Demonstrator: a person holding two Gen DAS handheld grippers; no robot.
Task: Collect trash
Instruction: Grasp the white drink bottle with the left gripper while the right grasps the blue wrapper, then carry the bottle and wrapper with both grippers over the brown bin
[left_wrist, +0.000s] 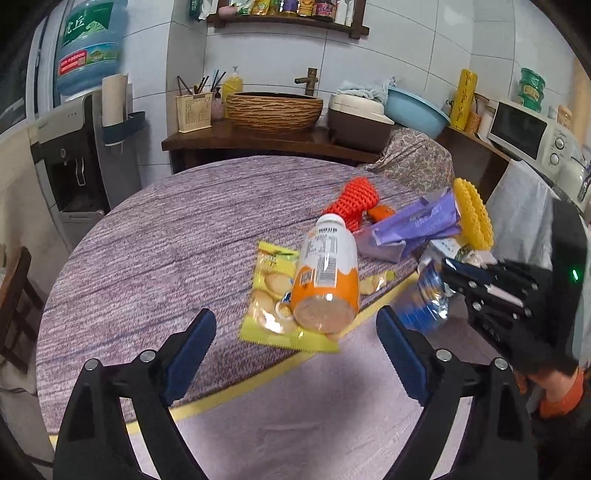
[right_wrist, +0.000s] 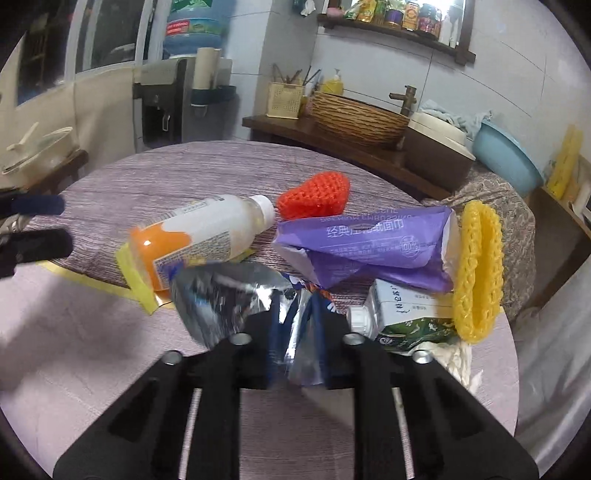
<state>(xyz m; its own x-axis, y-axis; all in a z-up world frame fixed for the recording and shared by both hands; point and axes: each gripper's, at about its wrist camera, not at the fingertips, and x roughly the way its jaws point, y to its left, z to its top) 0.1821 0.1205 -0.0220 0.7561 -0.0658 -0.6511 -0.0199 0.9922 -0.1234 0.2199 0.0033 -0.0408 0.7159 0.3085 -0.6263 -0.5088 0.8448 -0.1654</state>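
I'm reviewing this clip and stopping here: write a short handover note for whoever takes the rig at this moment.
Left gripper: open, empty, hovering before the orange-and-white bottle.
Right gripper: shut on the crumpled foil wrapper, lifted off the table.
On the table: bottle lying on the yellow snack packet, purple tissue pack, small carton, red and yellow knitted pieces.
Done: wrapper grasped. Left: bin it, collect the rest. No bin in view.

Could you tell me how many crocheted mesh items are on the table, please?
2: the orange mesh piece lies beyond the bottle's cap; the yellow mesh piece stands beside the purple wrapper. Clutter may hide others.
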